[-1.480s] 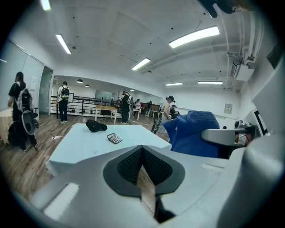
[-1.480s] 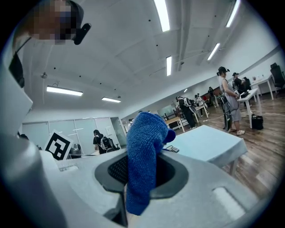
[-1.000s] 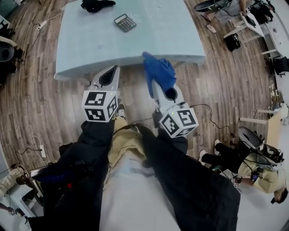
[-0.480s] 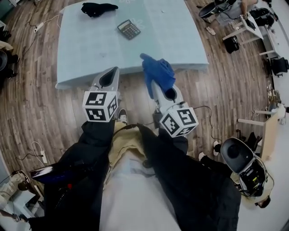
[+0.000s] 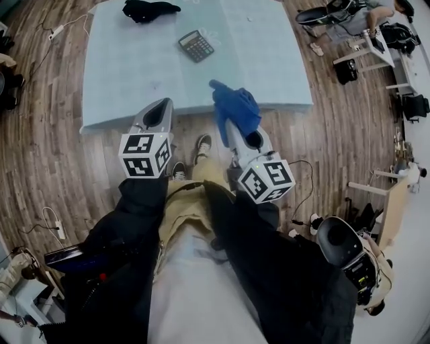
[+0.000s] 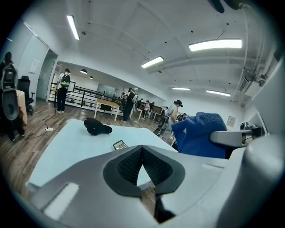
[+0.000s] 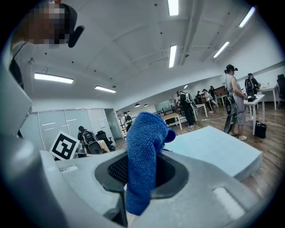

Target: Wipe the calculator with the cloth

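The dark calculator (image 5: 197, 46) lies toward the far side of the pale blue table (image 5: 127, 74), in front of me and well beyond both grippers. My right gripper (image 5: 230, 122) is shut on a blue cloth (image 5: 236, 107), which stands bunched above the jaws at the table's near edge. In the right gripper view the cloth (image 7: 144, 153) hangs between the pads and hides the tips. My left gripper (image 5: 162, 103) is shut and holds nothing, and hovers just short of the near edge. In the left gripper view the calculator (image 6: 119, 144) shows small, beyond the left gripper (image 6: 142, 149).
A black bundle (image 5: 150, 9) lies at the table's far left corner. Wood floor surrounds the table, with a power strip and cable (image 5: 57, 30) at its left. Desks and chairs (image 5: 366, 40) stand at the right. Several people stand in the room beyond the table.
The table and calculator have shifted nearer and rightward in the head view as the person steps forward; a shoe now shows between the grippers. Both grippers keep their states.
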A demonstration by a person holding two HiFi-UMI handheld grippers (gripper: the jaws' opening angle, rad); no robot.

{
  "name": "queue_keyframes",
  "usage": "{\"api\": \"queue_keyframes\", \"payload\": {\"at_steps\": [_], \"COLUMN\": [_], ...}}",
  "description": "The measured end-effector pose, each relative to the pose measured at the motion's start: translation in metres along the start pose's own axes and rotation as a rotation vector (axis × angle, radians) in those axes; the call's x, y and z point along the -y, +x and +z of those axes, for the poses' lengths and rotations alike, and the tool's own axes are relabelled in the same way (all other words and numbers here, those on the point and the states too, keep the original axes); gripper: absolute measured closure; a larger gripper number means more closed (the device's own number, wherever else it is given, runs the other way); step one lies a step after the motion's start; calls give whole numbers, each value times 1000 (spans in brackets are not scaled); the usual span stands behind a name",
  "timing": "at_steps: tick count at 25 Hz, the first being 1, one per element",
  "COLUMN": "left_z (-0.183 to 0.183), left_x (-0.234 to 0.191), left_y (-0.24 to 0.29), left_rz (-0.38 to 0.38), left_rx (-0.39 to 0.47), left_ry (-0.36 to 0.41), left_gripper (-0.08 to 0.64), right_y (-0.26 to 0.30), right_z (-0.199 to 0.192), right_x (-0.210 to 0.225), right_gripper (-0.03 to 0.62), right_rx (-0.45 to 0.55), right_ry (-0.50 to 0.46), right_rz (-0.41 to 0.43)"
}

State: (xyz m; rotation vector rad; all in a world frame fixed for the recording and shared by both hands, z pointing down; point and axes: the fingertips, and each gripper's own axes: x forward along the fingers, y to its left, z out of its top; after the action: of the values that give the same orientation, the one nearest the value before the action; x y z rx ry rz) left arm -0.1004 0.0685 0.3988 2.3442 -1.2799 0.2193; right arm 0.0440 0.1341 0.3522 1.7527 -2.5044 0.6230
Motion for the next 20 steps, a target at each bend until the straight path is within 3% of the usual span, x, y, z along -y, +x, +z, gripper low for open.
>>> {"api": "queue_keyframes", "payload": {"at_steps": [5, 13, 20], "left_z": [7, 50, 68], "left_x": [-18, -22, -15], "left_y": [27, 83, 159], "left_rz": [43, 89, 80], "left_rx": [6, 50, 2], "left_ry": [-7, 30, 47], "left_gripper": [558, 559, 559], "right_y": [36, 84, 135], "right_z": [6, 39, 58], "right_x": [18, 57, 110], "right_gripper": [502, 502, 501], "right_rx": [1, 34, 7], "right_ry": [2, 1, 44], "right_rz": [39, 104, 130]}}
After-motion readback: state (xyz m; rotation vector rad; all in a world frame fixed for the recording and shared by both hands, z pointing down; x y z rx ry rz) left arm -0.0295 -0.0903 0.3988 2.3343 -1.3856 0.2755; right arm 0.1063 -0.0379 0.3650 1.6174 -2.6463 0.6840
